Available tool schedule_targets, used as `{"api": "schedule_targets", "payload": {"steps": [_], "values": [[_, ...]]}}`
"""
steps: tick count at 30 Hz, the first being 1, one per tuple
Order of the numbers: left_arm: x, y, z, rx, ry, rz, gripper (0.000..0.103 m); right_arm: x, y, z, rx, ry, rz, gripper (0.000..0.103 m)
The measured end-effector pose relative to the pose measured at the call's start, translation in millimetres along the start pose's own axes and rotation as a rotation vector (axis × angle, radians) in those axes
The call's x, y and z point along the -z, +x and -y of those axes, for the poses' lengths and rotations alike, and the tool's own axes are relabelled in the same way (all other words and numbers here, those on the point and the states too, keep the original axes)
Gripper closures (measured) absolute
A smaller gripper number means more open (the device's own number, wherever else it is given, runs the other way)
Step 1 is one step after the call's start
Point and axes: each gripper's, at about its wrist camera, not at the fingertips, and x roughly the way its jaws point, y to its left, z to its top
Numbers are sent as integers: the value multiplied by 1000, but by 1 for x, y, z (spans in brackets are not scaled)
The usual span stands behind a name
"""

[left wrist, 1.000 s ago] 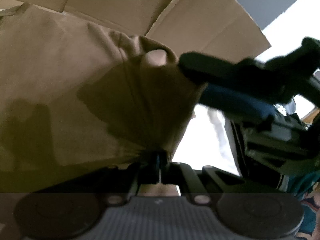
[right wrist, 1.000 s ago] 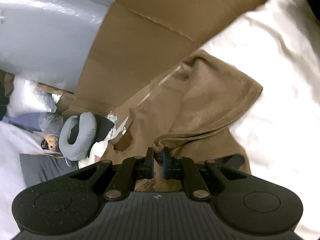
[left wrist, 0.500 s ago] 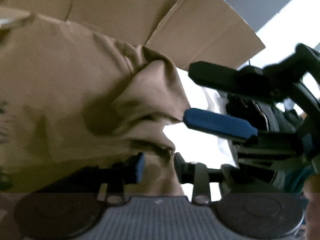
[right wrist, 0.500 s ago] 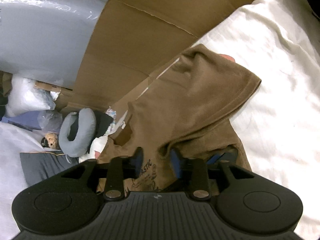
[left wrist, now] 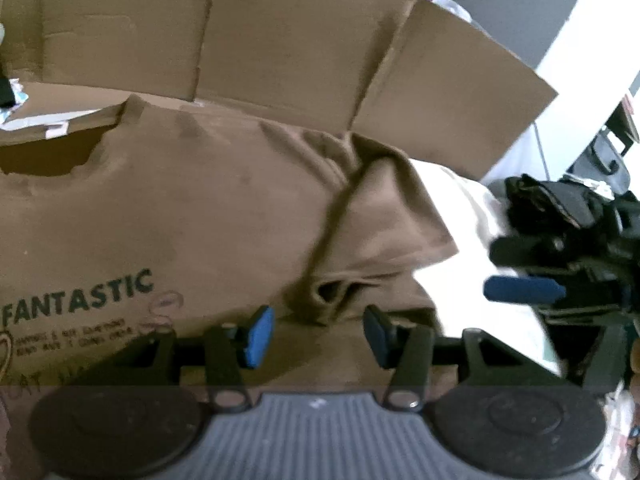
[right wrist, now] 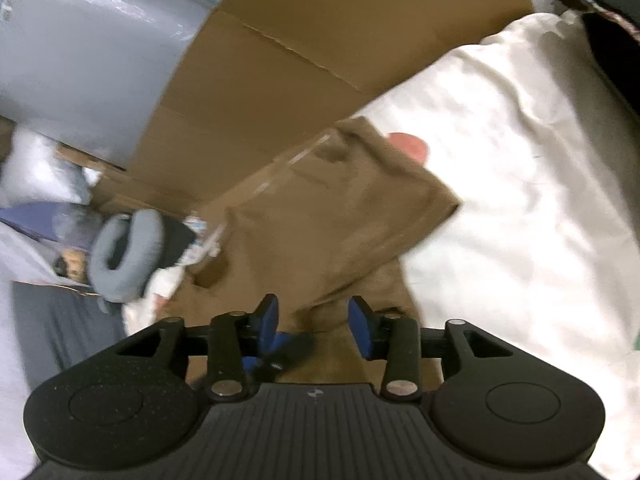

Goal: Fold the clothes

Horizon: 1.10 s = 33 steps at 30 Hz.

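Note:
A brown T-shirt [left wrist: 192, 216] printed with the word FANTASTIC lies on white bedding, its right sleeve folded in over the body. My left gripper [left wrist: 318, 334] hovers just above the folded sleeve, jaws opening, with no cloth pinched between the blue pads. My right gripper [right wrist: 313, 326] is also opening over the shirt [right wrist: 320, 216], and its pads press on nothing. In the left wrist view the right gripper [left wrist: 528, 272] appears at the right, over the white sheet [left wrist: 472, 280]. The left gripper's blue finger [right wrist: 280, 344] shows under the right one.
Flattened cardboard [left wrist: 288, 48] stands behind the shirt. A grey neck pillow [right wrist: 124, 252] and a small toy lie at the left beside a grey wall [right wrist: 92, 48]. Dark bags [left wrist: 560, 200] sit at the right. White bedding [right wrist: 520, 184] spreads to the right.
Both grippers were shut on the sleeve fabric and have let it go. The sleeve has dropped onto the shirt. The left gripper has lifted and pulled back, revealing the printed text.

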Motion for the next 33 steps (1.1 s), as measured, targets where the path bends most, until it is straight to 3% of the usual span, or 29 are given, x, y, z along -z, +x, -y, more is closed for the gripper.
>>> {"api": "schedule_targets", "payload": {"steps": [8,12,13,20,24,33], "values": [[-1,18,-6,34,28,27,53,17,22,3,202,-228,-19,59],[0,16,-7,51,23,27,92,29,38,2,263,-309,-30,59],[0,13,-7,53,19,34,94,32,41,1,274,-329,-26,59],[6,-8,5,67,3,89,95,43,58,-10,336,-451,-7,63],[6,-15,13,72,-2,82,96,43,56,-8,379,-458,23,85],[15,-23,17,53,-26,43,97,36,53,2,361,-408,33,86]]}}
